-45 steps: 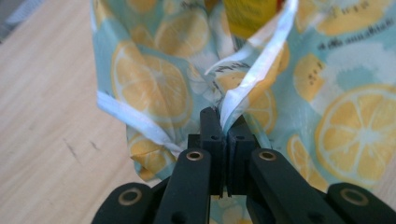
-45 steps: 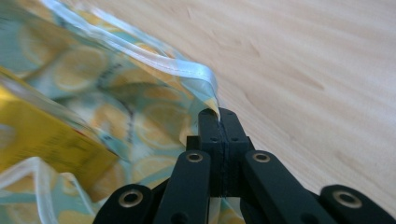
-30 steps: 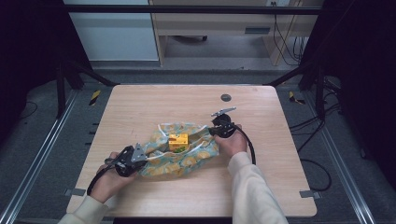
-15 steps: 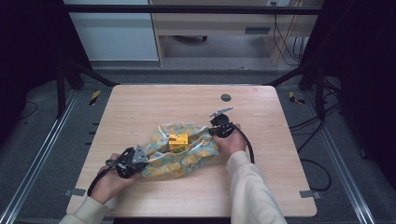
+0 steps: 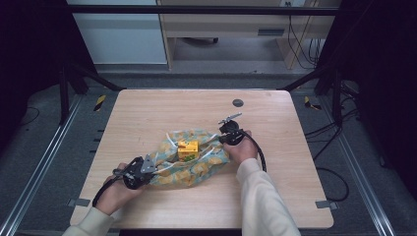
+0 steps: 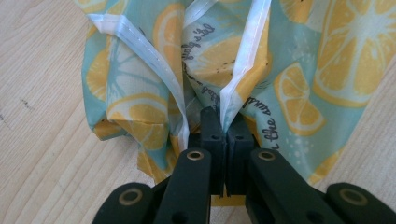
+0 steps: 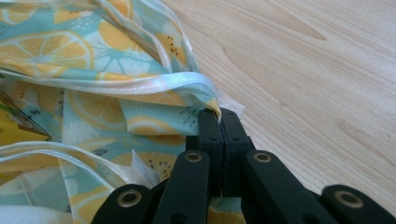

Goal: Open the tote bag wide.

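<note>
Hand-held grippers pinched a lemon-print cloth at both ends.

Left hand-held gripper (image 6: 223, 140) clamped the near-left corner of the pale blue cloth with yellow lemon slices (image 5: 196, 164); right hand-held gripper (image 7: 219, 122) clamped its white-hemmed far-right edge. A small yellow box (image 5: 188, 150) sat on the cloth mid-table (image 5: 147, 108).
</note>
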